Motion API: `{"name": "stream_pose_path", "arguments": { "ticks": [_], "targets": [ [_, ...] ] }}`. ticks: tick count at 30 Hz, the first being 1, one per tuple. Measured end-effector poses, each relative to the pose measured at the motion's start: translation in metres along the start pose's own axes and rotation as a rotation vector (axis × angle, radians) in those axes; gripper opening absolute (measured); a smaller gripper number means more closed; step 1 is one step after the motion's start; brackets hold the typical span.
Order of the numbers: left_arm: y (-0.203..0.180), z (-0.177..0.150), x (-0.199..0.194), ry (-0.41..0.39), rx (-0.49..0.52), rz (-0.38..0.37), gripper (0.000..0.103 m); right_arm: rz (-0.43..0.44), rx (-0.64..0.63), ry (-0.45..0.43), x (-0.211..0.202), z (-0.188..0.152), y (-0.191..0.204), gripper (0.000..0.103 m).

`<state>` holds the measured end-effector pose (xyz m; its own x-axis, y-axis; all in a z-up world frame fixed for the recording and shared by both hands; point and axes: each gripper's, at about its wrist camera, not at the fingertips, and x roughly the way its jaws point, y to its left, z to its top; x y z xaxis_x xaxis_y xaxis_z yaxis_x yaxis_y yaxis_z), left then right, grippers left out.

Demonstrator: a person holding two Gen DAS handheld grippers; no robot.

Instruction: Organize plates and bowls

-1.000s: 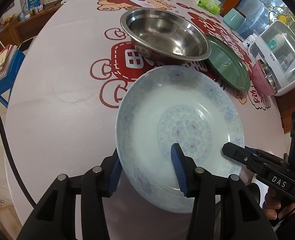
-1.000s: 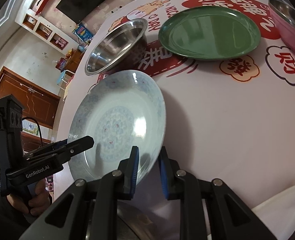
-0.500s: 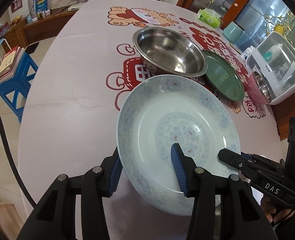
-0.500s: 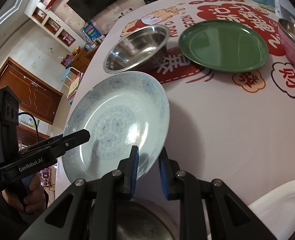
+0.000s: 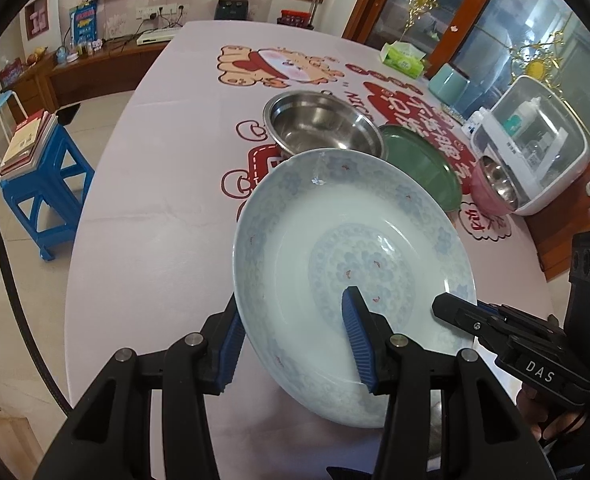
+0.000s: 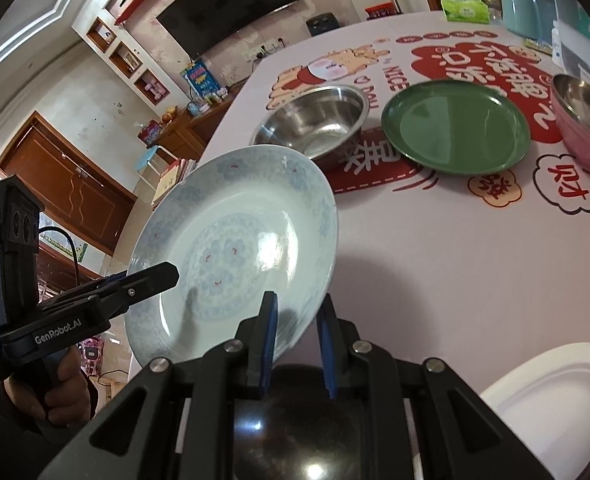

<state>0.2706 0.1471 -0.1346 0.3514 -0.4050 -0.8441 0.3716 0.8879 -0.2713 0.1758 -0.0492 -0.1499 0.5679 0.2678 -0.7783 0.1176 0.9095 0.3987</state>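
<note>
A pale blue patterned plate (image 5: pixel 355 264) (image 6: pixel 235 240) hangs tilted above the table, held from two sides. My left gripper (image 5: pixel 291 304) is shut on its near-left rim, one pad under the plate and one inside it. My right gripper (image 6: pixel 298 302) is shut on the rim at the opposite side; its tip (image 5: pixel 441 304) shows in the left wrist view. The left gripper's tip (image 6: pixel 167 272) shows in the right wrist view. Beyond, on the table, stand a steel bowl (image 5: pixel 323 128) (image 6: pixel 311 124), a green plate (image 5: pixel 419 164) (image 6: pixel 455 124) and a pink bowl (image 5: pixel 495 192) (image 6: pixel 587 120).
A white lidded box (image 5: pixel 535 144) stands at the table's right edge, with a tissue box (image 5: pixel 405 58) further back. A white dish (image 6: pixel 555 392) lies near right, and a dark shiny round thing (image 6: pixel 295 420) sits under the right gripper. A blue stool (image 5: pixel 43 184) stands left of the table.
Both grippers have risen with the plate between them. The bowls and the green plate on the table now look smaller and farther off, and more of the room shows.
</note>
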Motion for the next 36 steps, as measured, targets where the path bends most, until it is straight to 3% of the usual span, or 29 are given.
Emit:
{"name": "stream_pose_path", "arguments": {
  "ticks": [16,36],
  "targets": [
    [-0.024,-0.017,-0.049,-0.074,0.079,-0.059,0.046,0.0,-0.009,-0.134,-0.053,-0.021,0.011,0.019],
    [-0.098,-0.055,-0.103,-0.157,0.248,-0.138,0.046,-0.007,0.06,-0.265,-0.127,-0.085,-0.016,0.019]
  ]
}}
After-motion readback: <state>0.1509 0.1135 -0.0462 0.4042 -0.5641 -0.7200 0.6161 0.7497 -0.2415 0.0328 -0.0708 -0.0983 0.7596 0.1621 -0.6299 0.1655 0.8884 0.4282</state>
